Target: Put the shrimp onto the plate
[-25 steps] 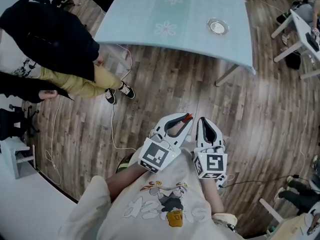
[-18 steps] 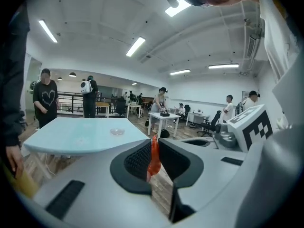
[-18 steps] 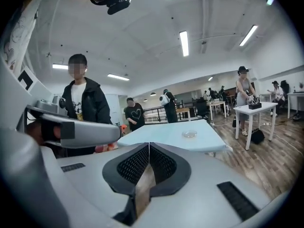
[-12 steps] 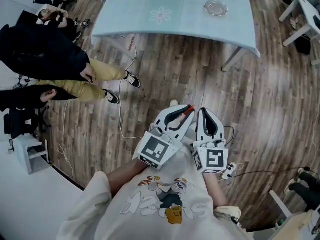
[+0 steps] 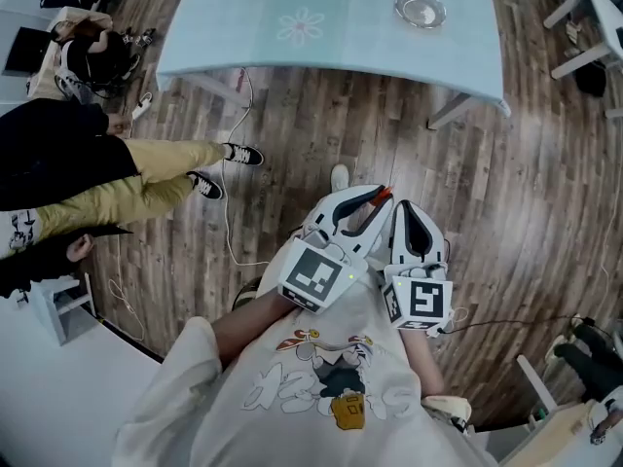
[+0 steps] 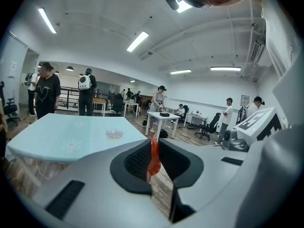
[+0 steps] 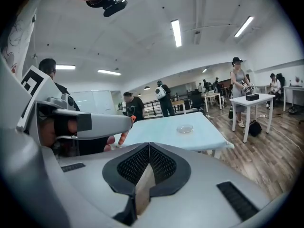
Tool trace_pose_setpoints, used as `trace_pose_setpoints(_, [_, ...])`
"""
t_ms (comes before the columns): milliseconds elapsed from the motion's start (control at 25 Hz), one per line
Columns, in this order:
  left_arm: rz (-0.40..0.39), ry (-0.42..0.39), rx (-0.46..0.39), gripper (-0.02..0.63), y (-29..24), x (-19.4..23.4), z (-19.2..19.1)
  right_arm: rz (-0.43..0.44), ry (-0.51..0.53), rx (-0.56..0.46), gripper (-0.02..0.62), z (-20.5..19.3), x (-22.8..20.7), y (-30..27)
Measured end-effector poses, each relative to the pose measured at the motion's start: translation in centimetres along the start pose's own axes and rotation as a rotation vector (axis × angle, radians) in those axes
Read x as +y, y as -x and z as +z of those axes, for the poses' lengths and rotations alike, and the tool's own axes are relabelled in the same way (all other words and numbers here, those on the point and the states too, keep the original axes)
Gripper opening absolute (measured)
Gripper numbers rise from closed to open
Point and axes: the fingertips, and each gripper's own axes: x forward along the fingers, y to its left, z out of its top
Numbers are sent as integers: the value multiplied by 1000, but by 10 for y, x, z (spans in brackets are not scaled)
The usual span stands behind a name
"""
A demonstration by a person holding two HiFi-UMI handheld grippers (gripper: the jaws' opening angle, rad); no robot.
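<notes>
My left gripper [image 5: 378, 200] is shut on an orange-red shrimp [image 6: 153, 159], which hangs pinched between its black pads; its tip shows red [image 5: 383, 195] in the head view. Beside it, my right gripper [image 5: 404, 209] is shut with nothing in it, its pads meeting [image 7: 148, 151]. Both are held close to my chest above the wooden floor. A small glass plate [image 5: 420, 9] lies on the light blue table [image 5: 331, 27] well ahead; it also shows as the plate [image 6: 114, 134] and the plate [image 7: 185, 128] in the gripper views.
A person in black top and yellow trousers [image 5: 117, 178] stands at the left by the table's near corner. A cable [image 5: 234, 212] trails over the floor. White desks [image 5: 594, 17] stand at the right. More people and desks fill the room behind.
The view has shifted toward the table, which now lies closer. The person in yellow trousers has stepped left. Both grippers keep their hold and stay together.
</notes>
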Motion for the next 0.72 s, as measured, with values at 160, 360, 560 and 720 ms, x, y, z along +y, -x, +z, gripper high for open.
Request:
trace_pose_setpoints(160, [-27,18,-9,54,-23,42,15,-48,0,25,23,16,-6,-42])
trace_pose_setpoints(360, [-71,28,-32,54,-46,90,37,-141,47,48,23,38,-19,-91])
trace_pose_setpoints(560, [-98,52,-48,54,-57,144,54,-178,40,16,23,69,-16,-138])
trace_pose_setpoints(720, [-101,55,-42,54,-63,179,52,-182,38,11,23,78,-8,-170])
